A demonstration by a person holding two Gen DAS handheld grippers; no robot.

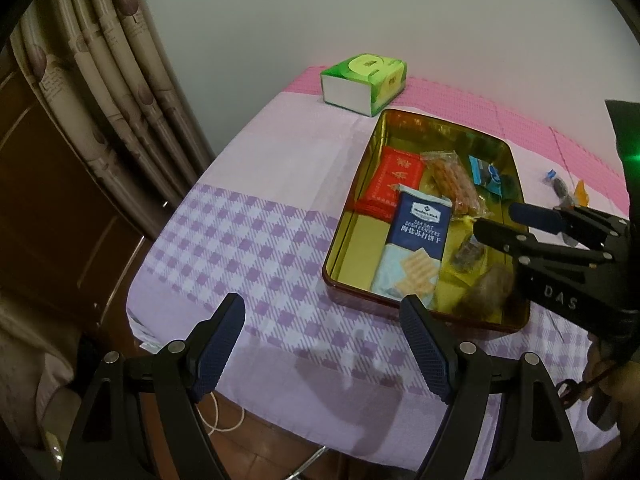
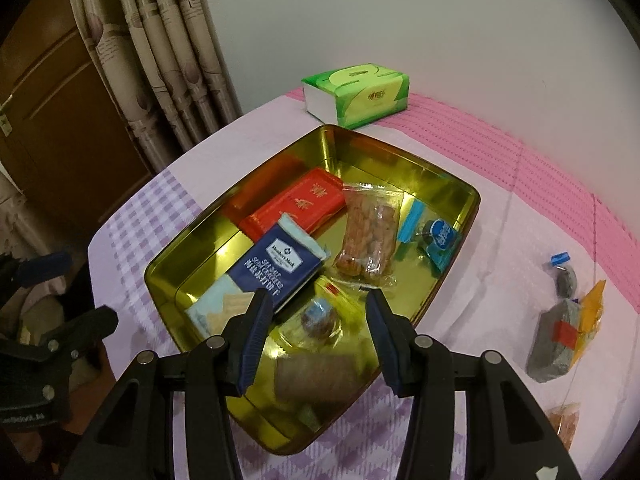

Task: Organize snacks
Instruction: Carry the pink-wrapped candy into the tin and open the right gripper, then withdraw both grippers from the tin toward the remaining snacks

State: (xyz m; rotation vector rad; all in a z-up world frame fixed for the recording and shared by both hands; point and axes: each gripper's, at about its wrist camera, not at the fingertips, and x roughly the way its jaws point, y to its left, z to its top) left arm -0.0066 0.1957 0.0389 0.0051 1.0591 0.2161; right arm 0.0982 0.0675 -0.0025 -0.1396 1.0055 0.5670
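A gold tin (image 1: 360,240) (image 2: 192,264) stands on the checked tablecloth. In it lie a red packet (image 1: 394,182) (image 2: 304,204), a blue sea-salt cracker pack (image 1: 416,244) (image 2: 268,276), a clear bag of orange-brown snacks (image 1: 452,184) (image 2: 370,236) and a small blue packet (image 1: 486,174) (image 2: 436,236). My right gripper (image 2: 320,308) (image 1: 514,224) hangs open over the tin's near corner. Below it lie a small round clear-wrapped sweet (image 2: 320,316) and a blurred brown packet (image 2: 316,372) (image 1: 488,292); the pads touch neither. My left gripper (image 1: 322,320) is wide open and empty over the cloth, left of the tin.
A green tissue pack (image 1: 364,80) (image 2: 356,94) sits behind the tin. Right of the tin lie loose snacks: a grey packet (image 2: 556,344), a small dark sweet (image 2: 564,276) and an orange-snack bag (image 2: 564,420). The table's left edge drops toward curtains (image 1: 120,80) and a wooden door.
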